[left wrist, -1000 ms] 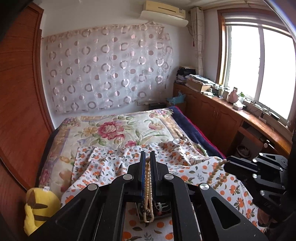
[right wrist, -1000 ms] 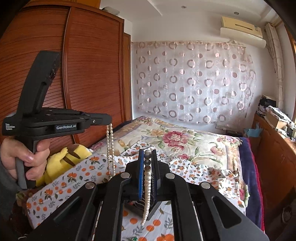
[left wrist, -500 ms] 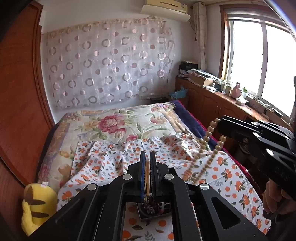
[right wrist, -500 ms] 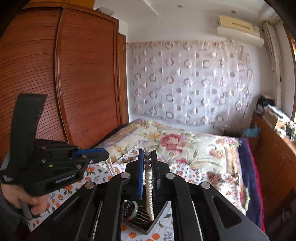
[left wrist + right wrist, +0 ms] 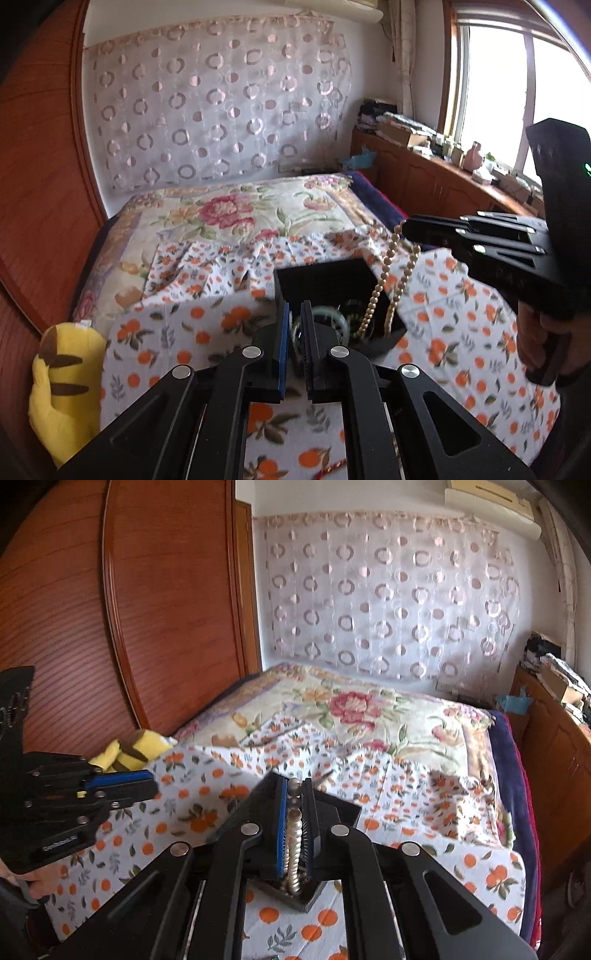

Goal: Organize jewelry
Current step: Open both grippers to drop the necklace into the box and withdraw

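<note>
Fig.: Bed w/ orange-print cloth [image 5: 207, 325]; jewelry being stowed in box.

Far left, near edge: yellow plush [image 5: 62, 387], not part of task.

Centre-left: left gripper [image 5: 293, 328], jaws nearly together w/ a thin gap; nothing seen between them, so it appears empty. It hovers just at the near-left rim of the black box [image 5: 325, 277], which sits on the cloth. A green bangle [image 5: 328, 321] and other pieces, too blurred to name, lie inside.

Centre-right: bead necklace [image 5: 384, 280] hangs as a doubled strand from the right gripper; lower loop reaches into the box's right part, upper length in air above the rim.

Right: right gripper [image 5: 294, 805], jaws clamped on the necklace; in the right wrist view beads stack between the pads and the strand drops toward the box corner below.

Step in hand (est.): lowering necklace into box; roughly mid-way, since most of the strand is not yet inside.

Next move (est.): lower right gripper so strand coils inside the walls, then part the jaws. Risk: beads draping over the rim or snagging the bangle; left gripper could steady the box.
</note>
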{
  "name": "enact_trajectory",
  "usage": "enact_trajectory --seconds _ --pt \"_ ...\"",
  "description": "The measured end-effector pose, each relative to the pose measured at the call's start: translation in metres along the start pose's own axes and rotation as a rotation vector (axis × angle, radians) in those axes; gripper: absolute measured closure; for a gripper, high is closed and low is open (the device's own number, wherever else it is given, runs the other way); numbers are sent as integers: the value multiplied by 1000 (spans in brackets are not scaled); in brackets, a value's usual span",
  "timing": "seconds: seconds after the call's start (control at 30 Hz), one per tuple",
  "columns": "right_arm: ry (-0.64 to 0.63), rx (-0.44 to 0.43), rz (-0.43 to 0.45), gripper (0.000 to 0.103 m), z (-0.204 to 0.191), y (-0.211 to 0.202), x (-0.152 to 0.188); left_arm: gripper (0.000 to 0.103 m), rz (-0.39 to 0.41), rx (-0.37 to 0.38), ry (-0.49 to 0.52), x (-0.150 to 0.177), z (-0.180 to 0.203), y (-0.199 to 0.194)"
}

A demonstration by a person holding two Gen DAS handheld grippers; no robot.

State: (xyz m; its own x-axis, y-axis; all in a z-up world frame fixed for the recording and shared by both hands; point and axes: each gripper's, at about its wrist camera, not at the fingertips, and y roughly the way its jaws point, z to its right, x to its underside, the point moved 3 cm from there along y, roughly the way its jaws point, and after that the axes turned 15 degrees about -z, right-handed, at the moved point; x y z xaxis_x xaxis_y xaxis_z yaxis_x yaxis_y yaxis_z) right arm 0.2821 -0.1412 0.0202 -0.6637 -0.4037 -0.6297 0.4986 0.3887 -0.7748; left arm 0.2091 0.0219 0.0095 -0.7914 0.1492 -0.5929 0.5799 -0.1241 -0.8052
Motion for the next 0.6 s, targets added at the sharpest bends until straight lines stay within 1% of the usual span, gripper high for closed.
enact_trajectory --seconds 0.17,0.23,0.37,0.47,0.53,0.6 --pt "18 -7 -14 93 2 8 8 95 -12 -3 5 17 -4 0" --pt "17 -15 -13 93 1 7 10 91 -17 -3 7 21 -4 0" --pt "10 -23 -16 91 1 2 15 88 -16 -1 21 32 0 -2" --pt "-8 -26 -12 91 -3 -6 25 85 -24 -4 44 42 6 -2" --pt "-19 -27 -12 91 -7 -11 35 80 -29 -2 61 51 11 -2" --pt "-33 -31 -13 91 -10 -15 45 78 -36 7 71 59 14 -2"
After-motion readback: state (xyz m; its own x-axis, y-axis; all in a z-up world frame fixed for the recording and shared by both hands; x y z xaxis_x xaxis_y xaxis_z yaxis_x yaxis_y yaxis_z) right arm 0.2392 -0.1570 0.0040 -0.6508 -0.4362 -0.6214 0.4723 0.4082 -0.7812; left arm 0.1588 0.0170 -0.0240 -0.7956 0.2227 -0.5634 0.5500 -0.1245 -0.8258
